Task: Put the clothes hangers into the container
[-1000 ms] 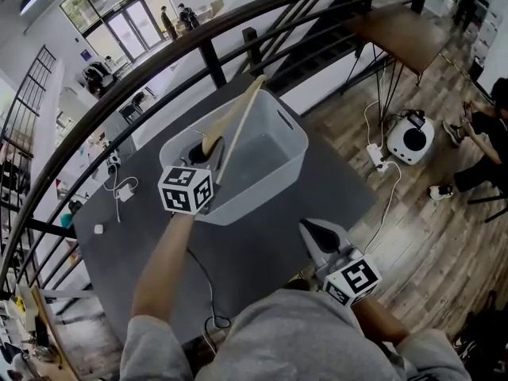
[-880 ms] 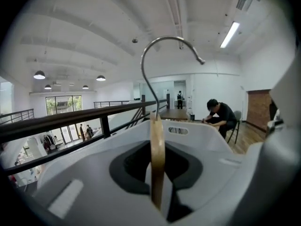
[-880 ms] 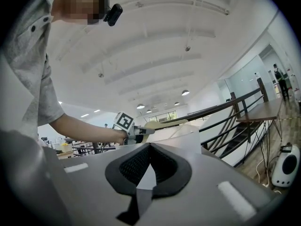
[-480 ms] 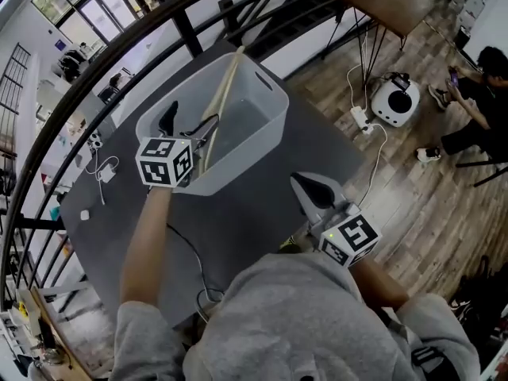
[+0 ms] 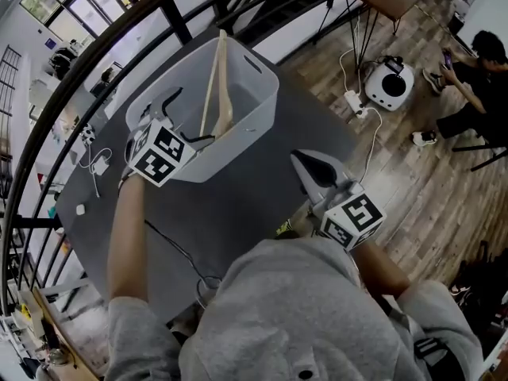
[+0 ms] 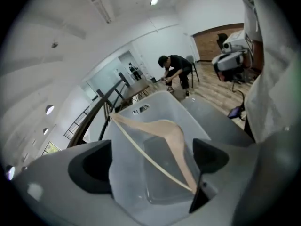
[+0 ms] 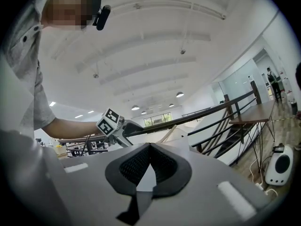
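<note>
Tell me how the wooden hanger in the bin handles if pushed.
The pale wooden clothes hanger looks rigid: its thin bar is straight. Probably light, being slender. It leans steeply in the grey plastic container, tip above the rim, so a push may topple it.

Grey table (image 5: pixel 238 209), black railing (image 5: pixel 177 24), wooden floor (image 5: pixel 413 205).

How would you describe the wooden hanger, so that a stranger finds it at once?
On the dark grey table stands a pale plastic container. Inside it leans the hanger, the only light wooden thing there, its upper end at the far rim.
</note>
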`<state>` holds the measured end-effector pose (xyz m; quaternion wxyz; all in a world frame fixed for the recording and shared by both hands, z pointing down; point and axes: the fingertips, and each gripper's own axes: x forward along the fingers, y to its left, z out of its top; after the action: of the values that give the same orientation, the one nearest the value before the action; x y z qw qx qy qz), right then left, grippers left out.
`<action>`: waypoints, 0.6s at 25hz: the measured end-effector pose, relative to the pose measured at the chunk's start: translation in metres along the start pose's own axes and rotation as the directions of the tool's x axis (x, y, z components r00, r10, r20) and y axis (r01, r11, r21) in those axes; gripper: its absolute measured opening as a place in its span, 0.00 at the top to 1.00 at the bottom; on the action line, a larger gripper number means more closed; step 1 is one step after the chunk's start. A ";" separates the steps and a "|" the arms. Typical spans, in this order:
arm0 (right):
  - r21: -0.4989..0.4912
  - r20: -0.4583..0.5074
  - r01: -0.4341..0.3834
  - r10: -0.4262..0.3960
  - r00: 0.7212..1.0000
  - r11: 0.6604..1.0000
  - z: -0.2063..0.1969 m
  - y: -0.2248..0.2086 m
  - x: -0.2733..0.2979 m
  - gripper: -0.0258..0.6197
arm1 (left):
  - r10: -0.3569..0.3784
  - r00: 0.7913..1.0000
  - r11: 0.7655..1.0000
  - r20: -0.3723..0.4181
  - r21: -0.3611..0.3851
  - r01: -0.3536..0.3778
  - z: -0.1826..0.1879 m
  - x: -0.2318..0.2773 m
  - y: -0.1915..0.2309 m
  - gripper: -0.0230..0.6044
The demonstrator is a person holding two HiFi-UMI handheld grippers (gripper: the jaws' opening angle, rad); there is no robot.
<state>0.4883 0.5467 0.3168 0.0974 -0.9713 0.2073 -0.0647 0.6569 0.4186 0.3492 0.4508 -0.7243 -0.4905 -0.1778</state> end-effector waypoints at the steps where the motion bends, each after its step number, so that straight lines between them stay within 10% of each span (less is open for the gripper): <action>1: 0.000 0.000 0.001 -0.001 1.000 1.000 0.000 0.000 0.000 0.96 | -0.027 0.999 0.999 -0.042 0.015 0.028 -0.006 -0.001 -0.006 0.14; 4: -0.002 0.001 0.005 -0.005 1.000 1.000 -0.001 0.000 -0.003 0.96 | -0.042 0.994 0.999 -0.102 0.007 0.043 -0.019 -0.008 -0.011 0.18; 7: -0.006 0.007 0.017 -0.017 1.000 1.000 0.000 -0.001 -0.007 0.96 | 0.041 0.998 0.982 0.055 -0.188 -0.030 -0.007 -0.035 0.002 0.35; 12: -0.018 0.015 0.037 -0.037 0.999 0.999 0.004 -0.003 -0.014 0.96 | 0.290 0.915 0.777 0.280 -0.627 -0.055 0.007 -0.106 0.019 0.88; 15: -0.031 0.010 0.046 -0.046 0.999 0.998 0.006 -0.003 -0.016 0.96 | 0.376 0.858 0.722 0.349 -0.691 -0.036 0.011 -0.136 -0.001 0.93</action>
<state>0.4757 0.5575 0.3103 0.0819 -0.9775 0.1853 -0.0592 0.5920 0.3525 0.2485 0.0500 -0.9081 -0.4017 -0.1075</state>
